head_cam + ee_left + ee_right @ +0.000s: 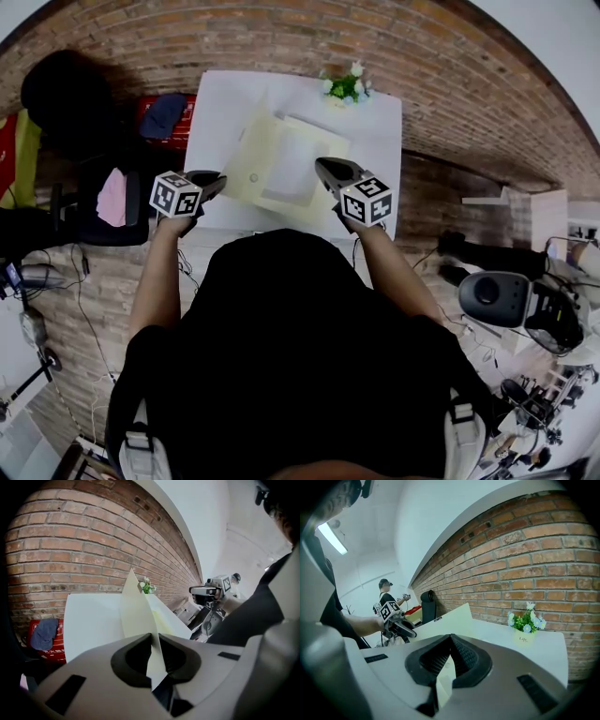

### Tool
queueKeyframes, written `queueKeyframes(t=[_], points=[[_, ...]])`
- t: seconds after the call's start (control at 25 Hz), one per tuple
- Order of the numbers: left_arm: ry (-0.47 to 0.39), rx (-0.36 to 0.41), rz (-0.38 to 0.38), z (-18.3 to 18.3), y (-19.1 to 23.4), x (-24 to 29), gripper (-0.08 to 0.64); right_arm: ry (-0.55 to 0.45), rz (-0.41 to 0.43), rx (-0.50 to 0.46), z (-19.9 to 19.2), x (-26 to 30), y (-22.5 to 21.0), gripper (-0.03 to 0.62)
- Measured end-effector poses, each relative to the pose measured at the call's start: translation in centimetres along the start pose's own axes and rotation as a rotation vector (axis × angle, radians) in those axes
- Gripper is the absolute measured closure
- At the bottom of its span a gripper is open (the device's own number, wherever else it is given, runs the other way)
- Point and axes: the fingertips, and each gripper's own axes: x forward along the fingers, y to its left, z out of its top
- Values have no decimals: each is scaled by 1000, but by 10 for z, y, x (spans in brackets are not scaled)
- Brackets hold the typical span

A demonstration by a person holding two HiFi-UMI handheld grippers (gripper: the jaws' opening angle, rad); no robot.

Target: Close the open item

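A pale yellow folder [246,161] lies open on the white table [225,103], with a white sheet [298,159] inside it. My left gripper [220,180] is shut on the folder's left cover, which stands raised and tilted in the left gripper view [136,606] and passes between the jaws of that gripper [153,637]. My right gripper [321,164] is at the folder's right near corner. In the right gripper view the jaws of that gripper [450,637] meet on a pale sheet edge of the folder [450,618]. The left gripper [396,620] also shows there, at the left.
A small pot of flowers [345,86] stands at the table's far edge by the brick wall. A red crate [164,117] with a blue cloth and a dark chair [103,202] are left of the table. Grey equipment [511,300] sits on the floor at the right.
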Motion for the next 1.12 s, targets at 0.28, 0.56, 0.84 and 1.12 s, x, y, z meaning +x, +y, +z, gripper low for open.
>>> queueKeyframes(t=[0.28, 0.56, 0.84, 1.12], points=[[21, 18, -49, 5, -13, 13, 525, -9, -30, 21, -4, -9, -9, 571], [26, 21, -104, 5, -28, 25, 523, -15, -59, 42, -12, -19, -11, 571], [32, 30, -154, 6, -42, 35, 522, -24, -89, 59, -18, -31, -14, 571], [32, 46, -177, 7, -51, 40, 521, -34, -112, 72, -23, -42, -14, 571]])
